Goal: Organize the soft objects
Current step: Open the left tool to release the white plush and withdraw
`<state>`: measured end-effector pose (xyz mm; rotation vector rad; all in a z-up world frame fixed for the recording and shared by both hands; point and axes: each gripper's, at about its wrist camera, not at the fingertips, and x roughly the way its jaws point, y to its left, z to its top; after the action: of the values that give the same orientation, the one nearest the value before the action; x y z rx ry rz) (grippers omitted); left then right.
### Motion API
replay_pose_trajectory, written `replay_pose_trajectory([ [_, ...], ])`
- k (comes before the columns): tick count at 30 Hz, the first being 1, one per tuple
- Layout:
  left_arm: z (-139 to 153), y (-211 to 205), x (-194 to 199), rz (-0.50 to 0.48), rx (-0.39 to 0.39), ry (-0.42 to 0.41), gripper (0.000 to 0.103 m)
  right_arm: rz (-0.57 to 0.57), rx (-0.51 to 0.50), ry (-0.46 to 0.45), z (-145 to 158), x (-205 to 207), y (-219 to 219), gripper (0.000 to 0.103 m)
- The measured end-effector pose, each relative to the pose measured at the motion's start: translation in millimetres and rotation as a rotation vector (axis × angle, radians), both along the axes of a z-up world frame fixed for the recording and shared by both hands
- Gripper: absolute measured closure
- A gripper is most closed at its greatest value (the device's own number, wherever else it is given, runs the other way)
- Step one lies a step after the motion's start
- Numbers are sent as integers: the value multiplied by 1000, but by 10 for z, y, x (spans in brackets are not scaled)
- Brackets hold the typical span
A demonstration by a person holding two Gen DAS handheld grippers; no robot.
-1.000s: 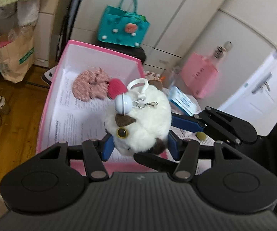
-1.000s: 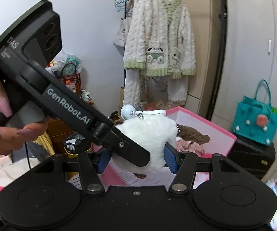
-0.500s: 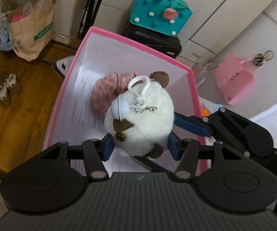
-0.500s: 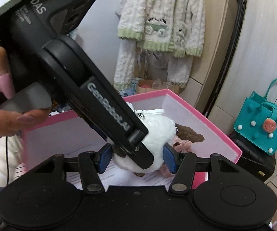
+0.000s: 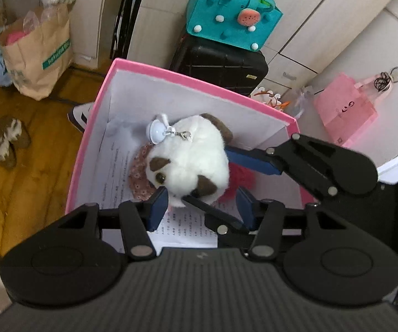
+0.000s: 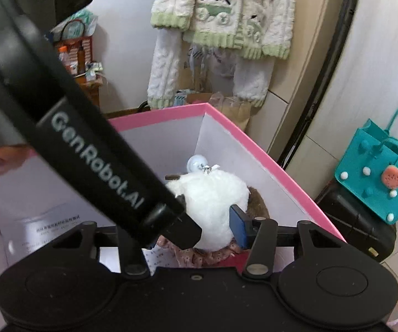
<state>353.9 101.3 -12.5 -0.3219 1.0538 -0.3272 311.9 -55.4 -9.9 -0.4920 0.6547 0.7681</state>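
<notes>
A white plush toy (image 5: 190, 160) with brown patches and a pale blue bell on a clip sits low inside the pink box (image 5: 199, 87), on top of a pink floral fabric piece (image 5: 139, 175) and beside a red fuzzy ball (image 5: 240, 177). My left gripper (image 5: 201, 202) has its blue pads wide apart just behind the toy. My right gripper (image 6: 193, 229) holds the toy (image 6: 212, 207) between its pads; its right pad (image 6: 237, 225) touches the fur, and the left gripper's body hides its left pad.
The box is lined with printed paper (image 5: 110, 177). A teal felt bag (image 5: 232, 19) sits on a black case (image 5: 221, 63) behind the box. A paper bag (image 5: 38, 55) and slippers (image 5: 5, 141) are on the wooden floor at left. A pink bag (image 5: 345, 113) hangs at right.
Both grippers carried the plush toy over the box and lowered it onto the floral piece. My left gripper's pads have opened away from the toy.
</notes>
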Motion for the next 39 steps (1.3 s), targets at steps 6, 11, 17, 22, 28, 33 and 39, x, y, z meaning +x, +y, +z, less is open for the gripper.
replay_pose_trajectory([
  [6, -25, -86, -12, -20, 34, -27, 66, -12, -62, 0, -5, -91, -18, 47],
  [11, -104, -151, 4, -12, 50, -29, 70, -66, -55, -5, 105, -218, -136, 45],
  [17, -67, -208, -87, -17, 57, -27, 69, -92, -25, 13, 212, -387, -268, 45],
  [22, 95, -291, -297, -39, 162, -107, 60, -178, 49, 93, 238, -450, -371, 45],
  [28, 308, -244, -590, -49, 214, -183, 47, -204, 137, 141, 283, -687, -520, 45],
  [33, 460, -212, -786, -70, 228, -193, 44, -199, 179, 159, 451, -920, -601, 44],
  [39, 643, -201, -1060, -96, 233, -206, 38, -206, 203, 138, 646, -1199, -684, 44],
])
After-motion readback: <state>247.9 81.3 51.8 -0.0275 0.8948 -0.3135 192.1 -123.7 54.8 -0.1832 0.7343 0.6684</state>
